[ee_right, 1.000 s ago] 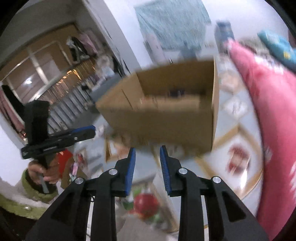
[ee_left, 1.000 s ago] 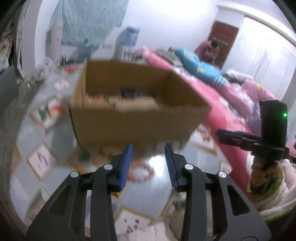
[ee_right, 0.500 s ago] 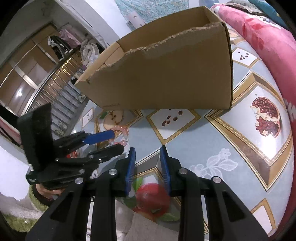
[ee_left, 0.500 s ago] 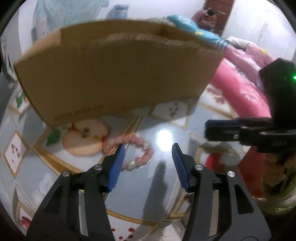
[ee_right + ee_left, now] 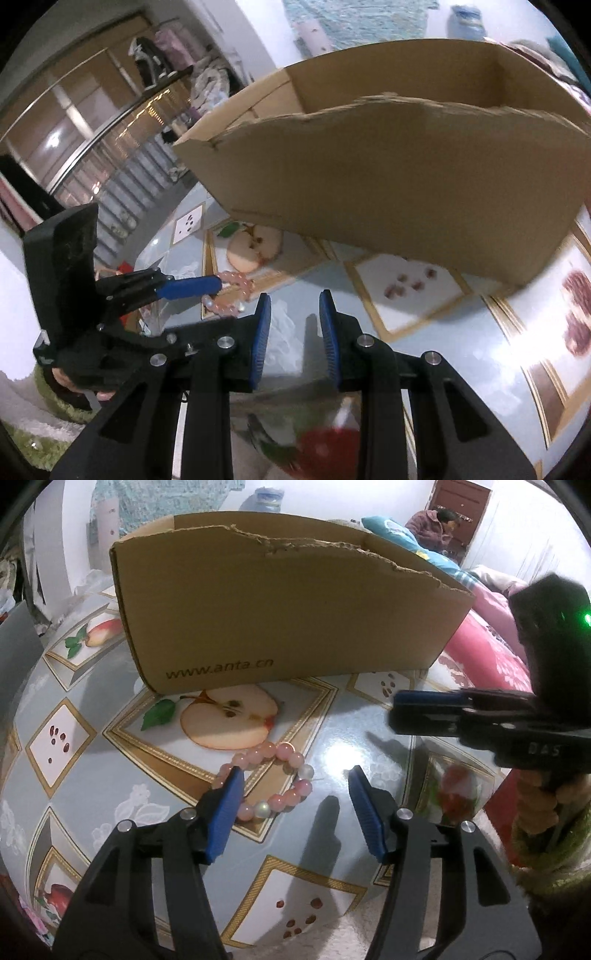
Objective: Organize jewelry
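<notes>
A bracelet of pink and pearly beads point(image 5: 275, 779) lies on the fruit-print tablecloth point(image 5: 332, 746), just in front of a brown cardboard box point(image 5: 280, 605) with a torn front wall. My left gripper point(image 5: 295, 805) hovers low over the bracelet. Its jaws are opening, and the left blue finger point(image 5: 227, 808) covers the ring's left side without the pads pressing on any bead. The right wrist view shows the bracelet point(image 5: 236, 280) under the left gripper point(image 5: 208, 297). My right gripper point(image 5: 294, 314) stands beside it with a narrow gap and nothing in it, and appears in the left wrist view as the right gripper point(image 5: 397, 712).
The box point(image 5: 406, 177) fills the far side of the table. A pink bedcover point(image 5: 491, 646) borders the table on the right, and a person point(image 5: 436, 524) sits by a door far behind. A stair rail point(image 5: 122, 192) runs past the table's left edge.
Both grippers have sunk toward the tablecloth, so the box now looms above them. The left jaws have widened over the bracelet. The right gripper has drawn close beside the left one.
</notes>
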Demonstrator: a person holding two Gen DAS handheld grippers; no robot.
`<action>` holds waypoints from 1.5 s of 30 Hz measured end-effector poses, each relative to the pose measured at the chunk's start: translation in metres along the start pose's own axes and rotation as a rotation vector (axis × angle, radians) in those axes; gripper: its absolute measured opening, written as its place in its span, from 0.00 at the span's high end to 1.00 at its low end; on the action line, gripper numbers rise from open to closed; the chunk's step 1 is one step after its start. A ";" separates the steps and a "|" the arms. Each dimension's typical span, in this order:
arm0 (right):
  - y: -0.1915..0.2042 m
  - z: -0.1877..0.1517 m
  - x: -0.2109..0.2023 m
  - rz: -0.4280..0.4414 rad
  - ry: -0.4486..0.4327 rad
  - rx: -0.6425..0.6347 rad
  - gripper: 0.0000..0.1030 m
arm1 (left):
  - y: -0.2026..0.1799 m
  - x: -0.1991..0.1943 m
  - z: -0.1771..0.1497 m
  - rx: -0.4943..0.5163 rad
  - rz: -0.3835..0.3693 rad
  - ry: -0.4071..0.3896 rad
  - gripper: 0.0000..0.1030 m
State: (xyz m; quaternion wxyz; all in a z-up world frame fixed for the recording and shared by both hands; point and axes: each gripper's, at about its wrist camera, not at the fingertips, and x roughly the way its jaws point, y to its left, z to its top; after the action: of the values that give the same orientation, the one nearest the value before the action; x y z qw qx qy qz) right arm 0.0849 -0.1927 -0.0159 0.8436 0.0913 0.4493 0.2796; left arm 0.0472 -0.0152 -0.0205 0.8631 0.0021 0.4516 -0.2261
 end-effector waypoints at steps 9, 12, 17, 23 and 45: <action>0.024 0.016 0.034 -0.024 0.071 -0.163 0.79 | -0.018 0.004 -0.010 0.136 0.092 -0.031 0.45; 0.028 0.019 0.043 -0.029 0.101 -0.196 0.79 | -0.017 0.003 -0.012 0.135 0.081 -0.043 0.45; 0.034 0.021 0.049 -0.032 0.123 -0.234 0.79 | -0.012 0.001 -0.016 0.134 0.064 -0.064 0.45; 0.040 0.023 0.050 -0.050 0.135 -0.267 0.79 | -0.006 -0.001 -0.019 0.134 0.053 -0.074 0.45; 0.046 0.027 0.058 -0.202 0.195 -0.350 0.87 | 0.005 -0.003 -0.022 0.130 0.019 -0.099 0.45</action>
State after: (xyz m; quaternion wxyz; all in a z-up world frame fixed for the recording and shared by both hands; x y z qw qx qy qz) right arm 0.1142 -0.1202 -0.0231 0.8229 -0.1296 0.4801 0.2748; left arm 0.0305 -0.0046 -0.0321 0.8845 0.0514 0.3928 -0.2465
